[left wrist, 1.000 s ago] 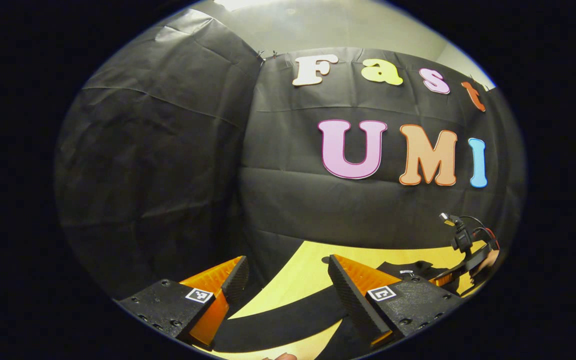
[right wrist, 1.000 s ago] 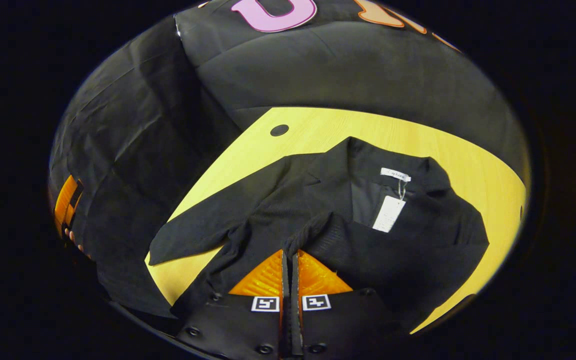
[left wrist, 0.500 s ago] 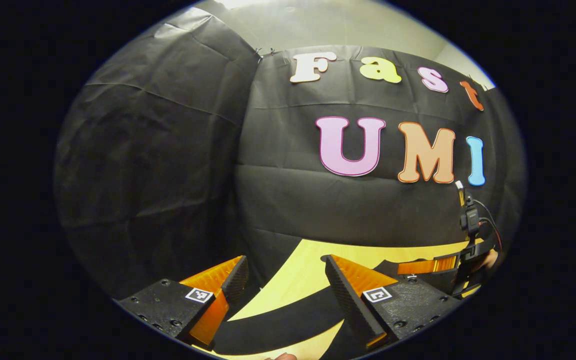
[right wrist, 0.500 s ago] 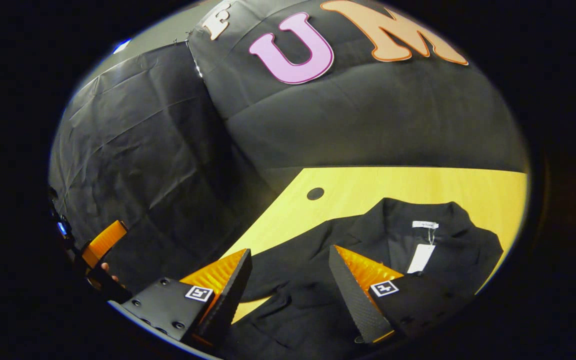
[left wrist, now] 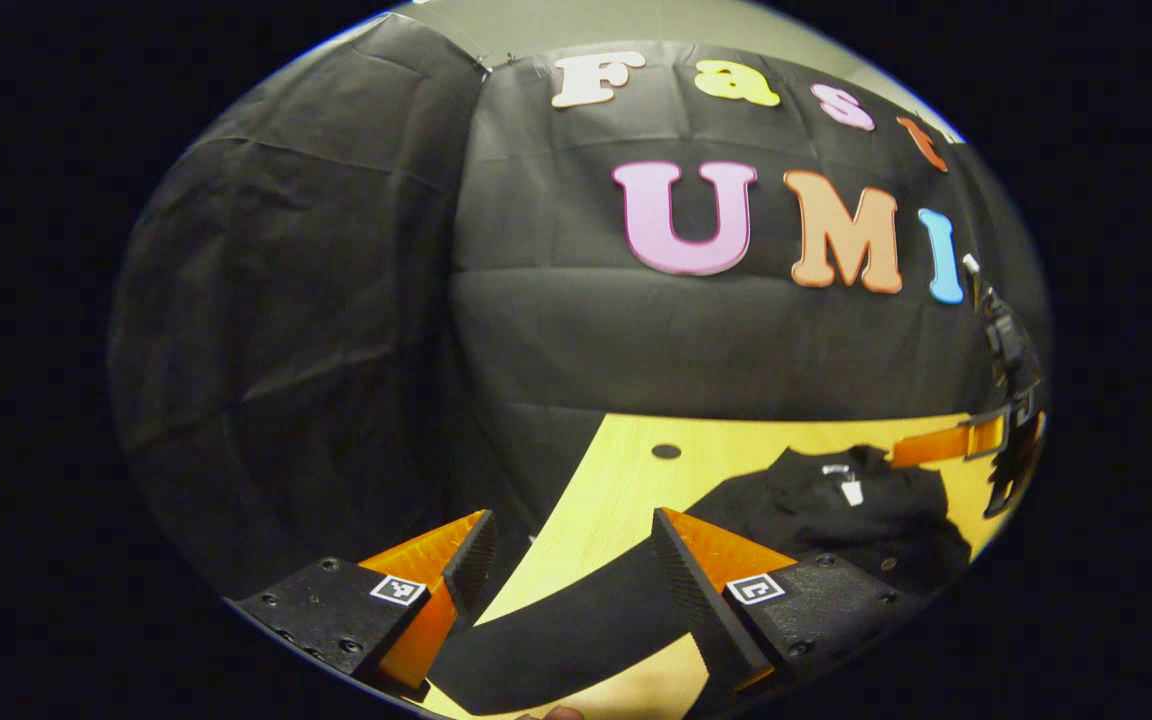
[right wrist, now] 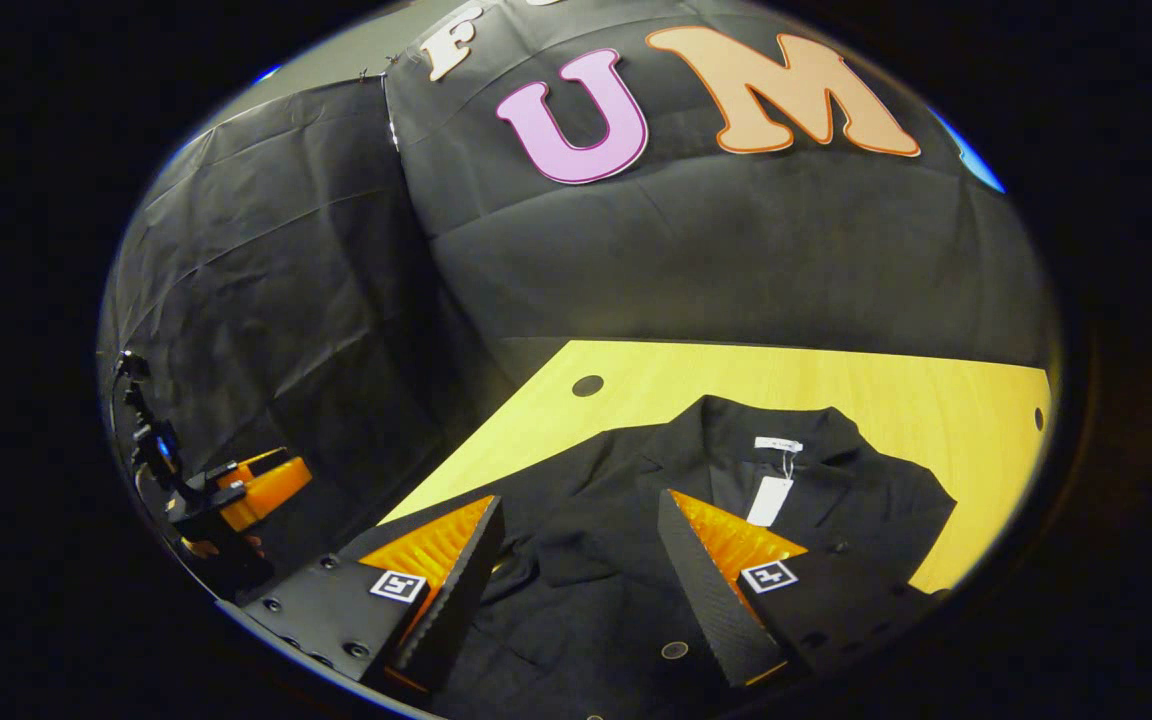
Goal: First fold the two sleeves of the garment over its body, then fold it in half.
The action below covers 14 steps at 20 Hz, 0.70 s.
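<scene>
garment: black jacket (right wrist: 636,520) lying flat on the wooden table (right wrist: 896,400), collar toward the booth's back wall, front side up. in left gripper view the same jacket (left wrist: 836,515) sits to the right, further off.
collar area: white neck label (right wrist: 778,443) and a white hang tag (right wrist: 764,500) just below it, both inside the open neck.
buttons: one button (right wrist: 674,650) on the front panel, low in right gripper view, near the right finger.
left sleeve: long black sleeve (left wrist: 576,625) stretched out flat on the table, running from the jacket body toward the near table edge, passing between and under the left gripper's fingers in left gripper view.
right side of jacket: fabric looks bunched over the body near the shoulder, exact fold hard to tell.
left gripper (left wrist: 566,560): fingers wide apart, nothing between them, hovering above the outstretched sleeve, contact with cloth can't be told. also seen at far left of right gripper view (right wrist: 236,490).
right gripper (right wrist: 576,550): fingers spread wide, holding nothing, above the jacket front, clear of the cloth as far as it shows. also seen at far right in left gripper view (left wrist: 946,445), above the jacket's far shoulder.
table: light wood, round dark hole (right wrist: 587,385) near the back left corner beyond the jacket.
</scene>
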Motion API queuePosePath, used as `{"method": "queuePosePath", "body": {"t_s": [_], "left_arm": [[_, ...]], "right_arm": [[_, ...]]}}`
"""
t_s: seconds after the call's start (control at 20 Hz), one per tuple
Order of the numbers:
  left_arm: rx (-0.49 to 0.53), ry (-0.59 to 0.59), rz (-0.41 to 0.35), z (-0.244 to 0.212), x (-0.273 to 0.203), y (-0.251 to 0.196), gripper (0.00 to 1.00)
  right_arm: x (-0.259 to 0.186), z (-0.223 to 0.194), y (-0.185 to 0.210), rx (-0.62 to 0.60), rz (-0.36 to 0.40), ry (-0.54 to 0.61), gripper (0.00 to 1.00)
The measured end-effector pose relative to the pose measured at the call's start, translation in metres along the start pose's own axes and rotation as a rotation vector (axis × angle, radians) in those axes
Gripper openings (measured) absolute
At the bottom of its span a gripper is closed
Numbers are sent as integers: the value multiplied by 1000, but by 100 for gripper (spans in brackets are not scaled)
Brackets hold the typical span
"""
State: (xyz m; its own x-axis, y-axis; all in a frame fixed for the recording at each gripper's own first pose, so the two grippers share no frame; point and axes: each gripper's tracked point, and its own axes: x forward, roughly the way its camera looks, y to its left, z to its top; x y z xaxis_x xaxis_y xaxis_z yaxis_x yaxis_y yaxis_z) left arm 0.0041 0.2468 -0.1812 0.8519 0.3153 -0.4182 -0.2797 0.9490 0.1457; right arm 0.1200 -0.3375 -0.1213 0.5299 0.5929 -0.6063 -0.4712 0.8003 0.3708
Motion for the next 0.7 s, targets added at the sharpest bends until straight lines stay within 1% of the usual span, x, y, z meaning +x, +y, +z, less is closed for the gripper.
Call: {"method": "queuePosePath", "body": {"t_s": [0.05, 0.15, 0.25, 0.3, 0.4, 0.55, 0.7], "left_arm": [[23, 32, 4, -12, 3, 5, 93], [48, 72, -14, -30, 6, 10, 94], [69, 128, -28, -49, 12, 13, 97], [77, 155, -36, -59, 15, 16, 94], [87, 215, -69, -78, 17, 16, 94], [98, 345, -103, -119, 14, 23, 94], [143, 457, -141, -149, 15, 29, 95]], "right_arm": [[-4, -4, -2, 2, -10, 5, 98], [-8, -12, -4, 14, -25, 16, 98], [-14, -20, -3, 35, -31, 24, 98], [-16, -23, -3, 41, -33, 23, 98], [-18, -29, -1, 42, -41, 27, 98], [-23, -40, 6, 38, -43, 52, 98], [-27, -49, 12, 24, -46, 61, 98]]}}
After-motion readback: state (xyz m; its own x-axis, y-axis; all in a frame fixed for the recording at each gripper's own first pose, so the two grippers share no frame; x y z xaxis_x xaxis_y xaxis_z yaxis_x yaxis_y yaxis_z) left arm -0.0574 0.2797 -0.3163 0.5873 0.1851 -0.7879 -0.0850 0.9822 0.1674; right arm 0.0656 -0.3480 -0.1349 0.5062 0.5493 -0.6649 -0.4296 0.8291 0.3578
